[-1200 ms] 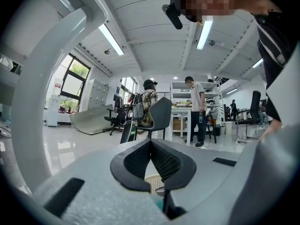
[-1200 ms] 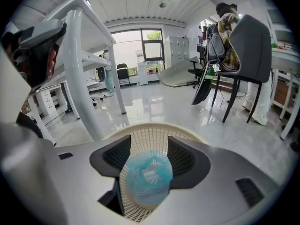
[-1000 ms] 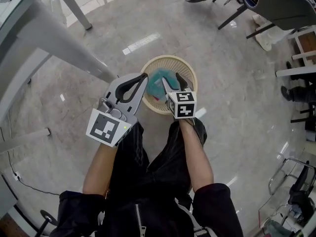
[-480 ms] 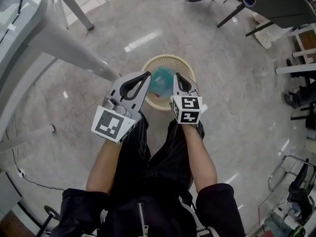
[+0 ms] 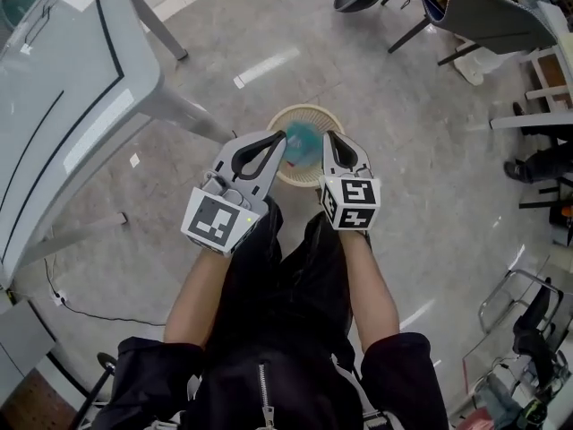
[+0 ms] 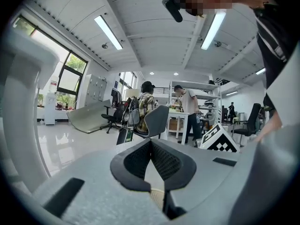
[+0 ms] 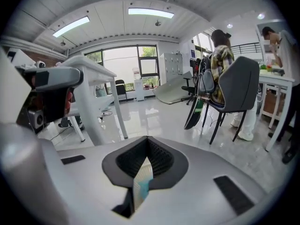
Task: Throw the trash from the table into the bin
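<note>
- Left gripper (image 5: 274, 141): jaws together with nothing between them, held high over the near-left rim of the bin (image 5: 309, 112).
- Right gripper (image 5: 334, 141): jaws together and empty, just beside the left gripper, over the bin's near-right rim.
- Teal trash (image 5: 300, 143): lies inside the bin, below and between the two pairs of jaw tips, touching neither.
- Table (image 5: 81, 97): up and to the left of both grippers in the head view, well apart from them. The left gripper is nearer.
- Judgement: the next reach must swing left toward the table. Whether more trash lies on it cannot be told.
</note>
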`<action>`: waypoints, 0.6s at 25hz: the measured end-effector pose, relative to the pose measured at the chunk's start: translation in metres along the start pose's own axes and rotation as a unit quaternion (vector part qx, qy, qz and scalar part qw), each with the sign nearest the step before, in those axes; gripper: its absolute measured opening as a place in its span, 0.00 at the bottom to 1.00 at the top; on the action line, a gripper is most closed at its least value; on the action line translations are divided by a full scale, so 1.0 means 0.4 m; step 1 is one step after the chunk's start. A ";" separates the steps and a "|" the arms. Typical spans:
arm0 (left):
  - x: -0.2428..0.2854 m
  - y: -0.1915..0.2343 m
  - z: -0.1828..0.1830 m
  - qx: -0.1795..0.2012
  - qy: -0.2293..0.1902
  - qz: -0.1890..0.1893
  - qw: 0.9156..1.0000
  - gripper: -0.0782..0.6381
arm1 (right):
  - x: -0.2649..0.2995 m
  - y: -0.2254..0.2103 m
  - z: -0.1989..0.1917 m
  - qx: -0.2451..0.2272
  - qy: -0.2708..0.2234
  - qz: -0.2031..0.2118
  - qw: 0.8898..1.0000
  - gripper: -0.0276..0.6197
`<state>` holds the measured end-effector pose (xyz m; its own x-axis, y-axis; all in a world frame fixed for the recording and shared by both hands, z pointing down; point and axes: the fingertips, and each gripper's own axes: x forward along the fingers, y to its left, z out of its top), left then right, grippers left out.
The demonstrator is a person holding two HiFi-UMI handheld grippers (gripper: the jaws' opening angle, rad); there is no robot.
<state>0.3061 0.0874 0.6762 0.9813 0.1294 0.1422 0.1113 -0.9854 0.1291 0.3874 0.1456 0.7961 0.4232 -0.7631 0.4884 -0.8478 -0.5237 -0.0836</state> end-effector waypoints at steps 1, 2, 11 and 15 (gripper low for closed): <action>-0.008 -0.005 0.043 -0.003 0.001 0.001 1.000 0.12 | -0.029 0.012 0.049 0.000 -0.002 0.003 1.000 0.06; -0.016 -0.009 0.088 -0.004 0.002 0.002 1.000 0.12 | -0.058 0.024 0.099 0.002 -0.005 0.006 1.000 0.06; -0.115 -0.064 0.518 -0.007 0.009 0.003 1.000 0.12 | -0.345 0.127 0.556 0.002 -0.031 0.017 0.999 0.06; -0.157 -0.097 0.690 -0.003 0.009 0.000 1.000 0.12 | -0.466 0.162 0.730 0.005 -0.050 0.016 0.999 0.06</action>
<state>0.2836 0.0871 0.3913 0.9782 0.1314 0.1607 0.1101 -0.9847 0.1350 0.3468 0.1435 0.4461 0.4269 -0.8128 0.3964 -0.8578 -0.5027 -0.1070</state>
